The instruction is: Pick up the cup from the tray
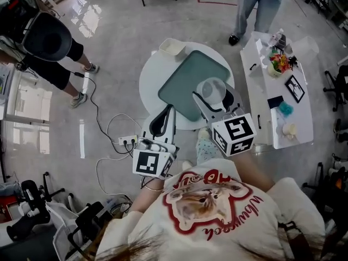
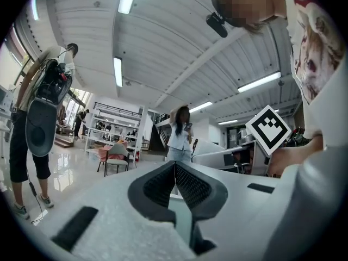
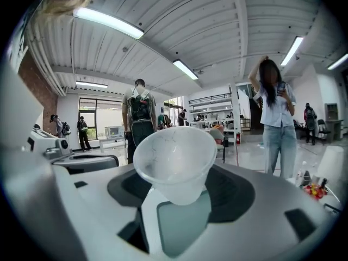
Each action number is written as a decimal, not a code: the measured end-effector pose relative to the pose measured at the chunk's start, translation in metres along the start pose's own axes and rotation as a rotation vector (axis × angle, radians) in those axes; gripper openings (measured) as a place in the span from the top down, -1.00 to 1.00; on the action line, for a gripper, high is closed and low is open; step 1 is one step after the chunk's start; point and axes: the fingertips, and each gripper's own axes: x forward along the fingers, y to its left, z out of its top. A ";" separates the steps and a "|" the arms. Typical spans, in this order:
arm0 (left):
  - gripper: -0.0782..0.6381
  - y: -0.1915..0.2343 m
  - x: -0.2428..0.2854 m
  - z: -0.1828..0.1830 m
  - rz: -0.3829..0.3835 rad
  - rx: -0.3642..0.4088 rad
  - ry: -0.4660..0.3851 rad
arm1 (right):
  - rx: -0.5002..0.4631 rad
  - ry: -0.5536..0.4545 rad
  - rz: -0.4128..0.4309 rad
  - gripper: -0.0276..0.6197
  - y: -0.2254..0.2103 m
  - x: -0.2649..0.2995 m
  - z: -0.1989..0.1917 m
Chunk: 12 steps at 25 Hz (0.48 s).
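Observation:
A translucent white cup (image 1: 212, 89) sits between the jaws of my right gripper (image 1: 213, 100), over the near right part of the green tray (image 1: 185, 80). In the right gripper view the cup (image 3: 174, 159) fills the middle, mouth tilted towards the camera. That gripper (image 3: 176, 197) is shut on its lower part, with the tray (image 3: 182, 224) showing below. I cannot tell whether the cup's base touches the tray. My left gripper (image 1: 159, 125) hangs at the round table's near left edge. Its jaws meet, shut and empty, in the left gripper view (image 2: 175, 174).
The tray lies on a round white table (image 1: 149, 83) with a small white container (image 1: 172, 47) at its far edge. A white side table (image 1: 283, 99) with small items stands right. Cables and a power strip (image 1: 128, 140) lie on the floor. One person (image 1: 49, 42) stands left, another (image 1: 258, 4) behind.

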 end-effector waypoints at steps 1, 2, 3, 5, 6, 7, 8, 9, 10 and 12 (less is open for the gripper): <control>0.74 -0.004 -0.007 0.000 -0.006 0.001 0.002 | 0.002 -0.002 -0.003 0.07 0.005 -0.008 -0.001; 0.74 -0.007 -0.012 -0.001 -0.012 0.001 0.003 | 0.005 -0.003 -0.008 0.06 0.010 -0.016 -0.003; 0.74 -0.011 -0.017 -0.002 -0.020 0.001 0.004 | 0.008 -0.004 -0.014 0.07 0.013 -0.024 -0.005; 0.74 -0.018 -0.025 -0.002 -0.032 -0.001 0.004 | 0.013 -0.005 -0.029 0.06 0.018 -0.038 -0.008; 0.74 -0.021 -0.028 -0.002 -0.038 -0.001 0.003 | 0.015 -0.006 -0.037 0.06 0.019 -0.045 -0.009; 0.74 -0.025 -0.030 -0.002 -0.043 0.000 0.001 | 0.017 -0.007 -0.043 0.06 0.020 -0.051 -0.011; 0.74 -0.030 -0.033 -0.001 -0.048 0.003 -0.001 | 0.019 -0.007 -0.048 0.06 0.020 -0.056 -0.012; 0.74 -0.034 -0.035 0.000 -0.053 0.005 -0.003 | 0.020 -0.007 -0.050 0.06 0.021 -0.061 -0.013; 0.74 -0.039 -0.038 0.001 -0.058 0.006 -0.004 | 0.022 -0.007 -0.052 0.06 0.023 -0.065 -0.014; 0.74 -0.047 -0.041 0.001 -0.067 0.009 -0.004 | 0.021 -0.012 -0.053 0.06 0.024 -0.074 -0.015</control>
